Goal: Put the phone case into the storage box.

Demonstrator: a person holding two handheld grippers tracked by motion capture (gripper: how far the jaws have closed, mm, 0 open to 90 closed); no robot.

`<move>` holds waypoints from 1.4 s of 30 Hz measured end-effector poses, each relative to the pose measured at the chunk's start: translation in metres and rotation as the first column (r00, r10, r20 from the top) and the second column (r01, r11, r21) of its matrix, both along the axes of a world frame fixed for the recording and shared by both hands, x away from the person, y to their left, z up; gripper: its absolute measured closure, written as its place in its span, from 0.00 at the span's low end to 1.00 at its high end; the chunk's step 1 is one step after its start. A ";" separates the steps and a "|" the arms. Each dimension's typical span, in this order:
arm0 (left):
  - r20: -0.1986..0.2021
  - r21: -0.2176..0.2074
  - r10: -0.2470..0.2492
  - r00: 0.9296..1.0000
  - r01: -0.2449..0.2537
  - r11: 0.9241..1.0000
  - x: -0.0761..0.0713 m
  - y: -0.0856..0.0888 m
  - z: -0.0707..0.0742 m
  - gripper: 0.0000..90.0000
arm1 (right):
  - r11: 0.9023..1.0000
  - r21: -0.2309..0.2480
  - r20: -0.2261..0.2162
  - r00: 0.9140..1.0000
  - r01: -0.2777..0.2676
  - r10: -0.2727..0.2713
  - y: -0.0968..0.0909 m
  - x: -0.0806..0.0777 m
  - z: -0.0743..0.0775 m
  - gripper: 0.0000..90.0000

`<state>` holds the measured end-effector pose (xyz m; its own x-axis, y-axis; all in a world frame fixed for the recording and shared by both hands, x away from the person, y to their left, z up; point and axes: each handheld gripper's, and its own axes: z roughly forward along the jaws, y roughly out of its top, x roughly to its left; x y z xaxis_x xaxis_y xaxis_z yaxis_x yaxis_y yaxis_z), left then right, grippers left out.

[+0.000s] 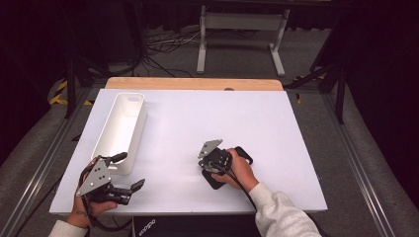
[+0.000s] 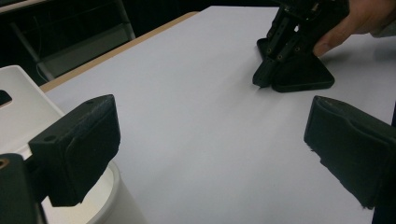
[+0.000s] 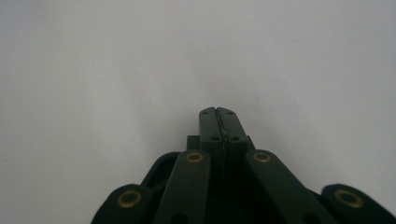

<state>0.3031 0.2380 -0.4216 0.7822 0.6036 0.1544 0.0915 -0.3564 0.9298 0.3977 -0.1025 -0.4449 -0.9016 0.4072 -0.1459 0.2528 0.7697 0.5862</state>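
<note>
- The right gripper (image 1: 213, 159) is near the middle of the white table (image 1: 276, 128), tips pointing down at the surface; in the right gripper view its jaws are pressed flat together with nothing between them.
- A flat black object (image 2: 303, 77), perhaps a phone or a small case, lies on the table just beside and partly under that gripper; the closed tips touch or nearly touch its left edge, and the person's right hand (image 1: 242, 170) rests over it.
- The left gripper (image 1: 129, 170) hangs at the near left corner, jaws spread wide and empty, right beside the near end of the white bin (image 1: 121, 129).
- Risk: closed tips pushing on a thin, flat object can ride up over it or skid off, so it stays put.
- Risk: a push off its centre would likely spin it rather than slide it straight.
- Risk: the left gripper sits so close to the bin that a small move could knock it.
</note>
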 end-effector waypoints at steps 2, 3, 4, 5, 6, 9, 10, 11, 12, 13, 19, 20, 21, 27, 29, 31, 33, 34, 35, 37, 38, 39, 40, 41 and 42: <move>-0.005 0.007 -0.002 1.000 0.002 1.000 0.001 0.000 0.000 0.05 | 1.000 -0.003 0.001 1.000 -0.008 0.008 -0.001 -0.004 0.000 1.00; -0.005 0.007 -0.002 1.000 0.002 1.000 0.001 0.000 0.000 0.05 | 1.000 -0.007 0.001 1.000 -0.015 0.015 -0.002 -0.006 0.000 1.00; -0.002 0.005 -0.002 1.000 0.002 1.000 0.001 -0.001 0.000 0.05 | 1.000 -0.004 -0.006 1.000 -0.019 0.018 -0.003 -0.009 0.000 1.00; -0.001 0.005 -0.002 1.000 0.002 1.000 0.001 -0.001 0.000 0.05 | 1.000 -0.001 -0.007 1.000 -0.024 0.024 -0.004 -0.010 0.000 1.00; 0.000 0.003 0.004 1.000 -0.004 1.000 0.000 -0.001 0.000 0.05 | 1.000 -0.002 -0.008 1.000 -0.026 0.026 -0.005 -0.011 0.000 1.00; 0.011 -0.008 0.026 1.000 -0.026 1.000 0.000 0.000 0.001 0.06 | 0.999 0.002 -0.018 0.999 -0.036 0.036 -0.010 -0.018 0.000 1.00; 0.003 -0.009 0.025 1.000 -0.025 1.000 0.000 0.000 0.001 0.06 | 0.999 0.000 -0.021 0.999 -0.040 0.040 -0.011 -0.020 0.001 1.00; 0.003 -0.009 0.025 1.000 -0.025 1.000 0.000 0.000 0.001 0.06 | 0.999 0.000 -0.021 0.999 -0.040 0.040 -0.011 -0.020 0.001 1.00; 0.004 -0.006 0.023 1.000 -0.023 1.000 0.000 0.000 0.001 0.06 | 0.999 0.002 -0.025 0.999 -0.043 0.044 -0.013 -0.022 0.001 1.00; 0.002 -0.007 0.024 1.000 -0.024 1.000 0.000 -0.001 0.000 0.06 | 0.999 0.000 -0.025 0.999 -0.043 0.043 -0.016 -0.026 0.001 1.00; -0.002 -0.008 0.026 1.000 -0.026 1.000 0.000 -0.001 0.000 0.05 | 0.998 0.002 -0.027 0.998 -0.055 0.055 -0.025 -0.033 0.001 1.00; -0.004 -0.006 0.026 1.000 -0.026 1.000 0.000 0.000 0.000 0.05 | 0.998 -0.002 -0.027 0.998 -0.059 0.059 -0.026 -0.034 0.001 1.00; 0.000 -0.001 0.026 1.000 -0.026 1.000 0.001 0.000 0.000 0.05 | 0.998 -0.007 -0.023 0.998 -0.056 0.056 -0.027 -0.035 0.002 0.99; -0.002 -0.002 0.026 1.000 -0.026 1.000 0.001 0.000 0.000 0.05 | 0.997 -0.016 -0.023 0.997 -0.069 0.069 -0.034 -0.042 0.002 0.98; -0.003 0.000 0.024 1.000 -0.024 1.000 0.001 0.000 0.000 0.05 | 0.998 -0.017 -0.016 0.998 -0.060 0.060 -0.037 -0.045 0.002 0.96; -0.002 0.000 0.025 1.000 -0.025 1.000 0.001 0.000 0.000 0.05 | 0.998 -0.014 -0.019 0.998 -0.063 0.062 -0.039 -0.047 0.002 0.95; -0.005 -0.007 0.028 1.000 -0.028 1.000 0.001 -0.001 0.000 0.05 | 0.998 -0.006 -0.023 0.998 -0.059 0.059 -0.045 -0.050 0.002 0.94; -0.007 -0.004 0.025 1.000 -0.026 1.000 0.001 0.000 0.000 0.05 | 0.999 -0.002 -0.025 0.998 -0.053 0.053 -0.047 -0.051 0.002 0.93; -0.007 -0.004 0.025 1.000 -0.026 1.000 0.001 0.000 0.000 0.05 | 0.999 -0.002 -0.025 0.998 -0.053 0.053 -0.047 -0.051 0.002 0.93; -0.008 -0.008 0.025 1.000 -0.025 1.000 0.001 -0.001 0.000 0.05 | 0.999 -0.001 -0.015 0.998 -0.054 0.054 -0.052 -0.055 0.002 0.92; -0.008 -0.010 0.026 1.000 -0.026 1.000 0.001 -0.001 0.000 0.05 | 0.999 -0.002 -0.004 0.999 -0.048 0.048 -0.054 -0.056 0.003 0.93; -0.006 -0.010 0.025 1.000 -0.025 1.000 0.001 -0.001 0.000 0.05 | 0.999 -0.002 0.005 0.999 -0.039 0.039 -0.056 -0.058 0.003 0.93; -0.007 -0.008 0.025 1.000 -0.025 1.000 0.001 -0.001 0.000 0.05 | 0.999 0.007 0.000 0.999 -0.040 0.040 -0.059 -0.058 0.004 0.93; -0.005 0.000 0.025 1.000 -0.025 1.000 0.001 -0.001 0.000 0.05 | 0.999 0.007 -0.001 0.999 -0.038 0.038 -0.060 -0.058 0.004 0.93; -0.005 -0.002 0.026 1.000 -0.026 1.000 0.001 -0.001 0.000 0.05 | 0.999 0.010 0.004 1.000 -0.031 0.031 -0.062 -0.058 0.004 0.93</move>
